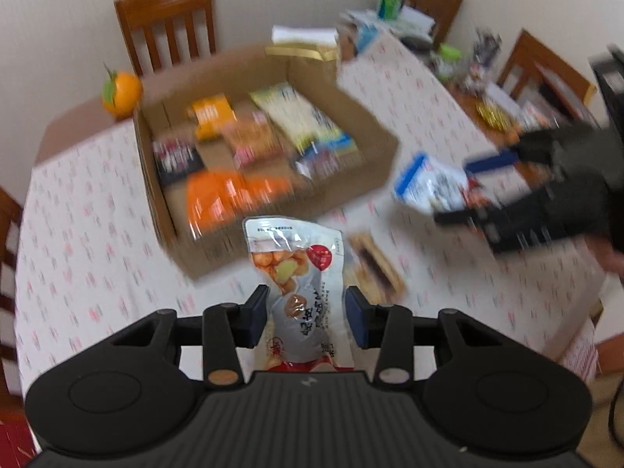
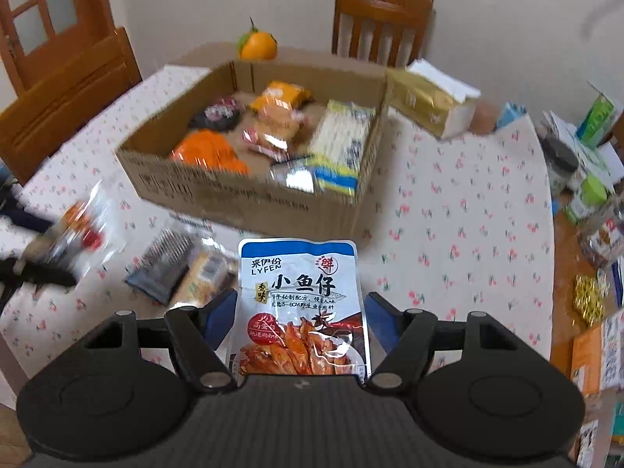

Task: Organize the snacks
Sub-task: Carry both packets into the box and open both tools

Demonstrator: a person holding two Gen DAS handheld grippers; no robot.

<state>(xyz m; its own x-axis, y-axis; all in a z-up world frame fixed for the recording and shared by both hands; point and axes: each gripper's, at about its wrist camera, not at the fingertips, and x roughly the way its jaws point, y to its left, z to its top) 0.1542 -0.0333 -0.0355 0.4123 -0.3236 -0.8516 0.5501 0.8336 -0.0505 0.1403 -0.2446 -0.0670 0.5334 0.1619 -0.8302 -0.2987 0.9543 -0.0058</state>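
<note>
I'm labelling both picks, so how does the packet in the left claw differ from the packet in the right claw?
The left packet is silvery with a clear window showing round nuts; the right packet is blue-topped, with a printed picture of red fish. The left packet is narrower and pinched at its waist; the right packet is wider and held flat. Both are sealed pouches held upright, clear of the table, facing the box.
</note>
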